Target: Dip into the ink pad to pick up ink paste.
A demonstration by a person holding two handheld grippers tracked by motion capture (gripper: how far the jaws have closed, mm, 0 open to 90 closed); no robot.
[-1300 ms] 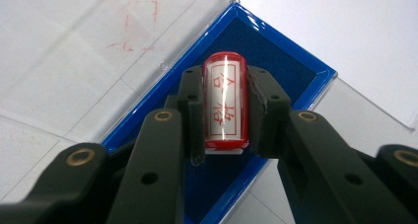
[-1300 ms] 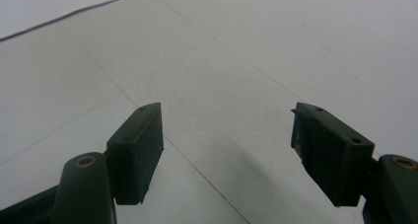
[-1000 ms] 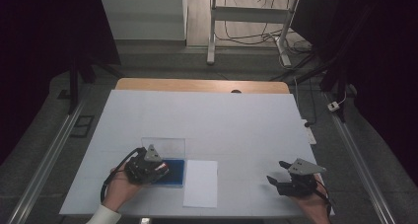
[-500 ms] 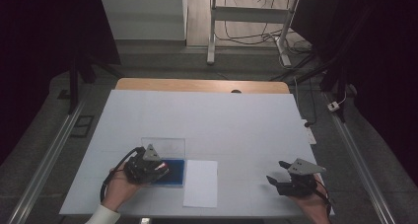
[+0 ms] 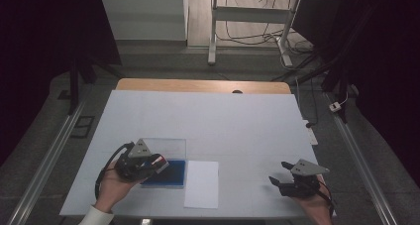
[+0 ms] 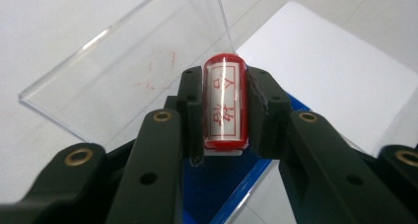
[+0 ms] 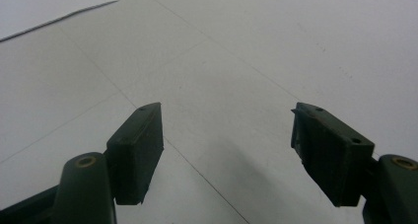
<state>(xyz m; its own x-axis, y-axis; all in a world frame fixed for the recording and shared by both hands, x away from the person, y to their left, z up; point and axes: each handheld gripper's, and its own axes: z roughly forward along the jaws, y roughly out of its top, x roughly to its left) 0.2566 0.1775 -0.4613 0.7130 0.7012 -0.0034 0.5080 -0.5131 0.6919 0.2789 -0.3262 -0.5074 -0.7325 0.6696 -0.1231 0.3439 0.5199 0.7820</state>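
My left gripper is shut on a small red stamp, whose white face bears red characters. It hangs just above a blue ink pad in a case whose clear lid lies open behind it. Faint red marks show on the lid. A white sheet of paper lies right of the pad. My right gripper rests at the table's front right, open, with nothing between its fingers.
The white table top stretches bare towards a wooden strip at its far edge. Metal rails run along both sides on the floor. A desk frame and cables stand beyond the table.
My left gripper has lifted a little with the stamp in it. The right gripper has kept still.
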